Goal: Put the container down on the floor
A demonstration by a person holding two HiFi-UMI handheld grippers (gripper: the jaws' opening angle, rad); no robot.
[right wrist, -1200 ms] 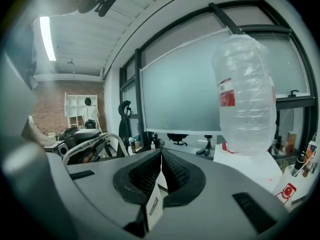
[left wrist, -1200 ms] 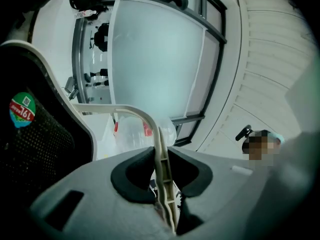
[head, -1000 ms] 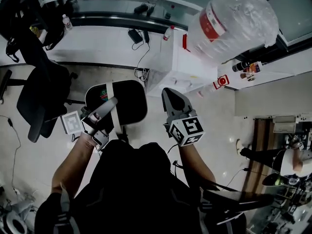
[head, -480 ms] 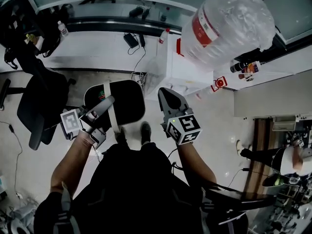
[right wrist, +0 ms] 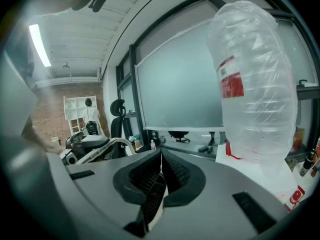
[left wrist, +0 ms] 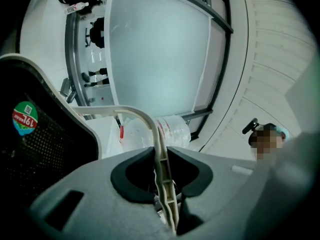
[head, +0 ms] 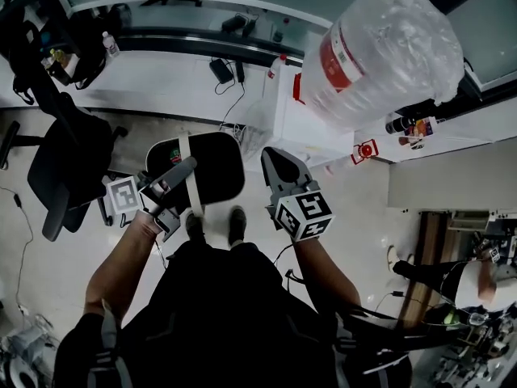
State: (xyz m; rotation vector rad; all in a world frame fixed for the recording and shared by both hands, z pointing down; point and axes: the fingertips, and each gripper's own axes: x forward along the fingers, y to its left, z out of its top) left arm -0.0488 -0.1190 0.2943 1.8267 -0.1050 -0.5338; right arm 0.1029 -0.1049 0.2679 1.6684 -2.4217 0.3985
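Your left gripper [head: 184,170] grasps the container [head: 216,166] by its white handle [left wrist: 162,154]; lower it level until its base meets the floor [head: 355,217]. Right gripper [head: 277,160] is clenched, empty.

The container [head: 216,164] is black mesh edged in white, with a white handle [left wrist: 150,129]; its round sticker [left wrist: 25,118] is green with a red band. The left gripper [head: 191,166] and right gripper [head: 277,153] are grey with black pads [right wrist: 180,176]. Each marker cube [head: 305,215] carries black-and-white squares. The bottle [head: 396,31] is clear with a red label [head: 339,51]. The chair [head: 69,168] is black.
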